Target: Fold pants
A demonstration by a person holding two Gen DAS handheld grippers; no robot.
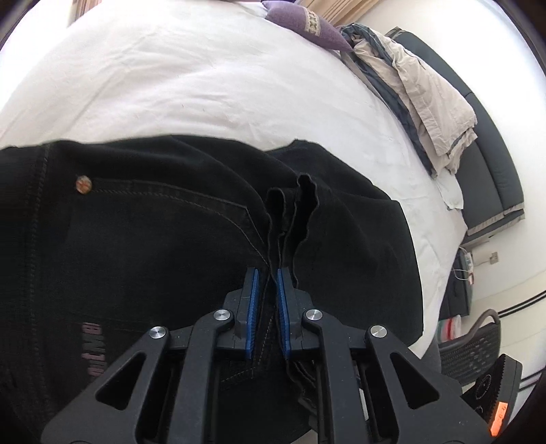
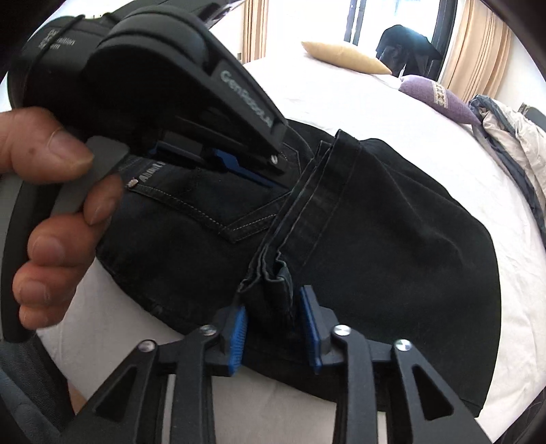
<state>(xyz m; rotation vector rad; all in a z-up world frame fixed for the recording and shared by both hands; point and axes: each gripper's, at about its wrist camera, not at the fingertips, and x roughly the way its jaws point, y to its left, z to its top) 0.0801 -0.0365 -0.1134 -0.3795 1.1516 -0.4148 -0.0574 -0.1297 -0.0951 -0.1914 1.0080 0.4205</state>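
Left gripper (image 1: 269,273) pinched tight on pants (image 1: 136,239) hem folds. Right gripper (image 2: 274,300) half-open around bunched hem; grip hard to confirm.

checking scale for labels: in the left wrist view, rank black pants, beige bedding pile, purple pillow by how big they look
1. black pants, though nearest the camera
2. beige bedding pile
3. purple pillow, partly cut off at the frame edge

Bare white bed (image 1: 191,85) beyond the black pants (image 1: 136,239) offers free passage; purple pillow (image 1: 300,24) and crumpled bedding (image 1: 419,92) obstruct its far right edge.
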